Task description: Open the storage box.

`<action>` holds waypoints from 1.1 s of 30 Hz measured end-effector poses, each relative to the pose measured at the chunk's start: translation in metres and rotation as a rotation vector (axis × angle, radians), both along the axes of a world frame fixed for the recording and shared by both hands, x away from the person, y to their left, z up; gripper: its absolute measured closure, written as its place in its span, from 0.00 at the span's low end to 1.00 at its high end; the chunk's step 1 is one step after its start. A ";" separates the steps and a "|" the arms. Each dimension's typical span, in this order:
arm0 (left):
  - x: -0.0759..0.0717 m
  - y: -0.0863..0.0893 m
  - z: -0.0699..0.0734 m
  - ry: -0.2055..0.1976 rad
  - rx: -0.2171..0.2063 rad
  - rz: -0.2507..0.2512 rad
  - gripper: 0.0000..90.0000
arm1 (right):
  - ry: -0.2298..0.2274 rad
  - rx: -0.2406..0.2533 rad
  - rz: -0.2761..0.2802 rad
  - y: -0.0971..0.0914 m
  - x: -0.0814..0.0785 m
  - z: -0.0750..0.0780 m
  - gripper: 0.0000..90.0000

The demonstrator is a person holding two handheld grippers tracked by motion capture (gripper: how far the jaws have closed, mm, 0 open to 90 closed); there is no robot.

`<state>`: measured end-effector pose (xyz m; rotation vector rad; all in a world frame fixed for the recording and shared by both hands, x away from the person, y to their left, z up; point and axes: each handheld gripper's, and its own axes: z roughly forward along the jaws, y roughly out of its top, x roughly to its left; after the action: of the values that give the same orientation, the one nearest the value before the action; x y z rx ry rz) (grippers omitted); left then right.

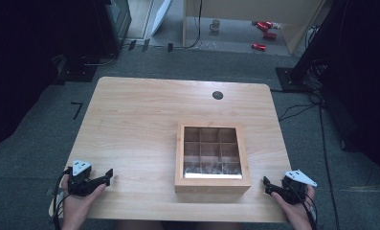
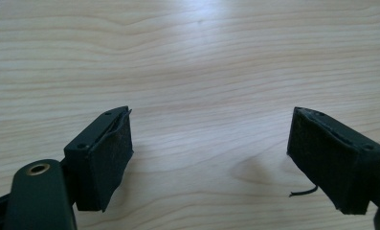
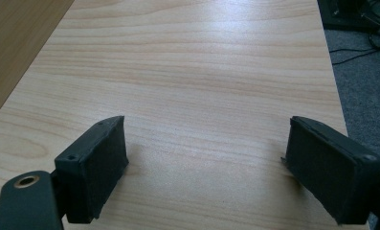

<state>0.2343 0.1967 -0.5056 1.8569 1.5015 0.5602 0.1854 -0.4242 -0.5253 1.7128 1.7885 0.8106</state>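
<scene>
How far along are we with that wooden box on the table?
Nothing looks done yet. The wooden box sits closed near the table's front edge, its windowed lid showing the compartments inside. Nothing is in hand: the left gripper and right gripper rest open at either side, clear of the box. Reaching for and handling it is all still ahead.

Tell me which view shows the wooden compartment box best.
The high view: the whole wooden compartment box and its nine-cell grid show there. The right gripper view catches what seems its side wall; the left gripper view has bare table.
</scene>
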 end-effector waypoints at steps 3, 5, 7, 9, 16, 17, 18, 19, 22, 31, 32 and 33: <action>-0.001 -0.008 0.002 -0.008 0.006 -0.017 0.18 | -0.001 -0.001 -0.008 0.000 0.000 0.000 0.15; -0.002 -0.016 0.003 -0.008 0.002 -0.037 0.18 | -0.001 -0.002 -0.023 0.000 0.001 0.000 0.15; -0.003 -0.022 0.005 -0.015 -0.004 -0.049 0.18 | -0.001 -0.002 -0.025 0.000 0.001 0.000 0.15; -0.004 -0.029 0.006 -0.020 -0.010 -0.065 0.19 | -0.001 -0.002 -0.024 0.000 0.001 0.000 0.15; -0.010 -0.056 0.011 -0.032 -0.023 -0.138 0.19 | 0.000 -0.001 -0.019 0.001 0.001 0.000 0.15; -0.011 -0.060 0.012 -0.033 -0.021 -0.153 0.19 | -0.001 -0.002 -0.019 0.001 0.001 0.000 0.16; -0.012 -0.065 0.013 -0.034 -0.023 -0.167 0.19 | -0.001 -0.002 -0.019 0.001 0.001 0.000 0.16; -0.014 -0.070 0.013 -0.035 -0.025 -0.183 0.19 | -0.002 -0.004 -0.017 0.001 0.001 0.000 0.16; -0.018 -0.084 0.015 -0.040 -0.029 -0.230 0.19 | -0.005 -0.012 -0.011 0.002 0.001 0.001 0.17; -0.033 -0.120 0.019 -0.048 -0.071 -0.357 0.19 | -0.031 0.010 0.022 0.009 -0.004 0.007 0.17; -0.035 -0.123 0.020 -0.051 -0.069 -0.371 0.19 | -0.034 0.014 0.027 0.010 -0.004 0.008 0.17; -0.037 -0.127 0.020 -0.052 -0.066 -0.384 0.19 | -0.038 0.017 0.033 0.011 -0.005 0.009 0.17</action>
<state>0.1976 0.0697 -0.4859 1.9945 1.0757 0.3673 0.1807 -0.4131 -0.5168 1.6720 1.7936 0.8680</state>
